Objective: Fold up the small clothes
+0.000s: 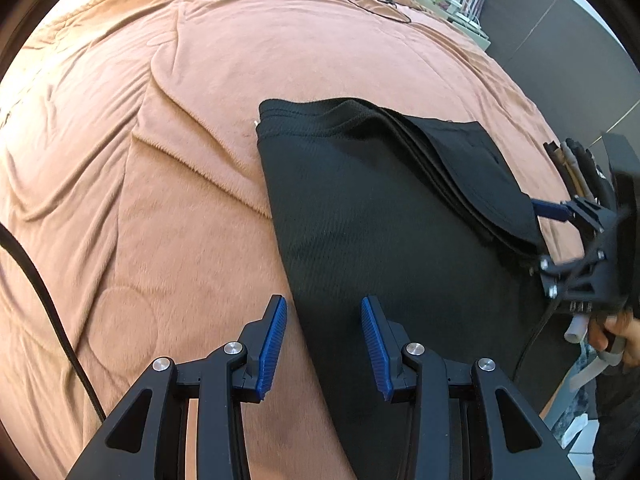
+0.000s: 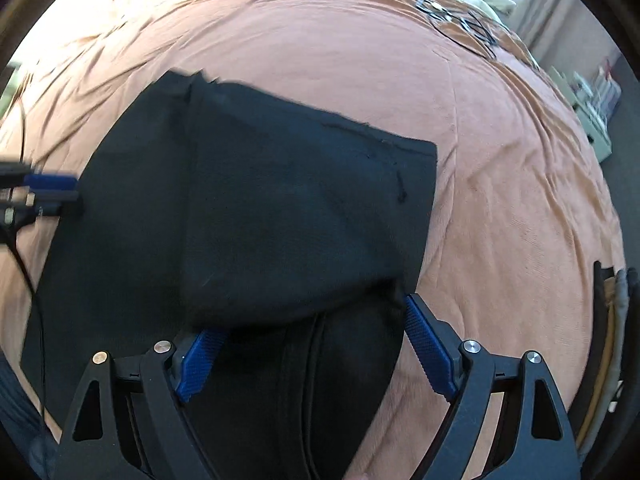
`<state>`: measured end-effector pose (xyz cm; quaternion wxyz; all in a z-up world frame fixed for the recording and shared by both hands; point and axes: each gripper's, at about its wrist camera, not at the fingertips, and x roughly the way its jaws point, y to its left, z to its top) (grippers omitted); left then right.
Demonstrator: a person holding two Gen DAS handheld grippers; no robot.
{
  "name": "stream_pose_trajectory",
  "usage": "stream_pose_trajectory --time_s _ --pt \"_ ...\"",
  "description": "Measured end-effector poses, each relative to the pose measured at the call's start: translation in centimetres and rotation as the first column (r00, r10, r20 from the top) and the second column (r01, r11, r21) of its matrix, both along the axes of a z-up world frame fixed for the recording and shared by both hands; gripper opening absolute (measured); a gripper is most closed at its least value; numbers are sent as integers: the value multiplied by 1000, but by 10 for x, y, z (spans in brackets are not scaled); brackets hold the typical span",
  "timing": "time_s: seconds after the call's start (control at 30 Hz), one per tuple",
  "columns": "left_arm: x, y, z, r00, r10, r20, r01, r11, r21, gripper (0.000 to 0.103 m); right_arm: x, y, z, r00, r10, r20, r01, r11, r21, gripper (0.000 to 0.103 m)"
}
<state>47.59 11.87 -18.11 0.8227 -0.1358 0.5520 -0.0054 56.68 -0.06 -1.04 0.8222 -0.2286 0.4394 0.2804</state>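
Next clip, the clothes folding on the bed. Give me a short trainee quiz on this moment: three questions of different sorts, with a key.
1. True or false: the left claw is clamped on the black garment.
2. Multiple choice: the garment lies on A) a wooden table, B) a salmon-pink blanket, C) a tiled floor.
3. Short answer: which claw has cloth between its fingers?

Key
1. False: its jaws stand apart with nothing gripped.
2. B.
3. The right claw. It is wide open and straddles the garment's folded end.
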Motion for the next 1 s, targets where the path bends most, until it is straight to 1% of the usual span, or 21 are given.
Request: stream_pose_trajectory --time_s 0.17,0.37,0.53,0.7,0.8,1.0 --pt "4 3 2 1000 -7 2 7 1000 13 41 36 -2 -1 994 -97 -40 100 993 62 85" --pt "5 8 4 1000 3 6 -3 1000 16 41 61 -15 -5 983 -158 -96 171 976 135 85" --pt "0 11 5 1000 4 6 -4 1000 22 41 62 -24 -8 976 -179 -120 198 966 168 85" --pt "-3 6 0 1000 -1 -6 1 1000 18 41 64 -42 -3 970 -200 -140 227 951 209 85" --pt "-7 4 0 1000 -4 -8 4 1000 7 41 54 -52 2 965 -230 -127 252 946 202 85" --pt "-25 -4 1 1000 -21 -17 21 1000 -16 41 31 -74 11 964 -203 -173 243 935 259 85"
